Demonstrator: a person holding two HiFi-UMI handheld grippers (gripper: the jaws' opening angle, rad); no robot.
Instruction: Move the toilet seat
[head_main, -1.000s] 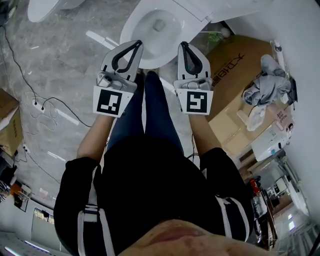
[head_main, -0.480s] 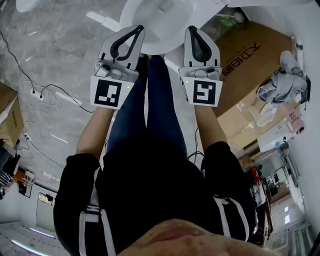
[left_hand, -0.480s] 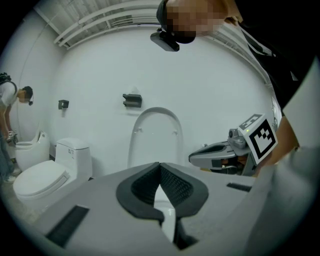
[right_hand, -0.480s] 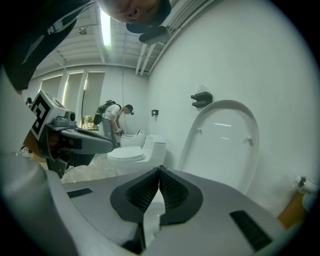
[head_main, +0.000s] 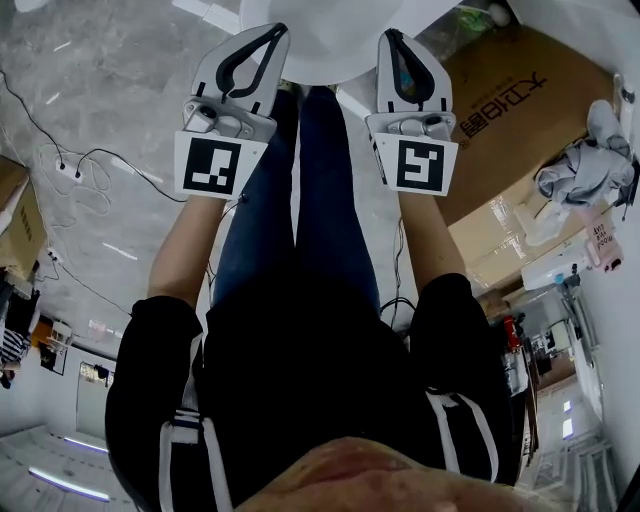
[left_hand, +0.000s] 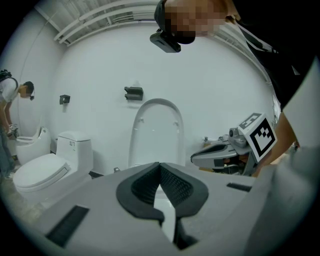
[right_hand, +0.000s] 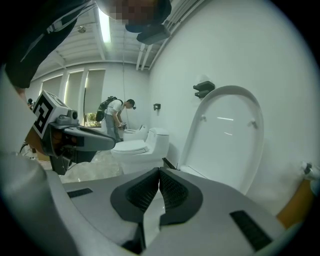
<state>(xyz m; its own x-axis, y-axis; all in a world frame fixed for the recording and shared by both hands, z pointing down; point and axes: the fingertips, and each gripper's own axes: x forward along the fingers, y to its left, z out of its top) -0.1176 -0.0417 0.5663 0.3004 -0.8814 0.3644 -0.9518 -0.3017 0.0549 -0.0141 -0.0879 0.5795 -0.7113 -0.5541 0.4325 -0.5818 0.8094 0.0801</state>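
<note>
The person stands facing a toilet bowl (head_main: 330, 45), whose white rim shows at the far edge of the head view, just beyond the tips of both tools. The left gripper (head_main: 274, 32) and the right gripper (head_main: 391, 36) are held side by side, level with each other and a little apart, above the person's blue-jeaned legs (head_main: 300, 190). Each points toward the bowl and slightly down.

In the left gripper view its dark ribbed pads (left_hand: 172, 184) meet at the tip with nothing between them. The right gripper's pads (right_hand: 172, 192) are likewise pressed together on nothing. Neither tool touches the toilet.

The toilet seat (left_hand: 155, 131) stands raised, upright against the far white wall, with two small bumpers near its top. It is straight ahead of the left gripper and to the right of the right gripper's line. Whether lid and ring stand together there I cannot tell.

A black wall fixture (left_hand: 133, 93) hangs just above and left of the raised seat. A second toilet (left_hand: 47, 170) with its lid down sits further left along the same wall. Beyond it another person (right_hand: 118, 117) with a backpack bends over a third fixture.

To the right of the person's legs a cardboard box (head_main: 510, 110) lies flat on the grey marble floor (head_main: 110, 90), and a grey cloth (head_main: 590, 160) is heaped at its right edge. Black cables (head_main: 75, 160) trail over the floor at the left
</note>
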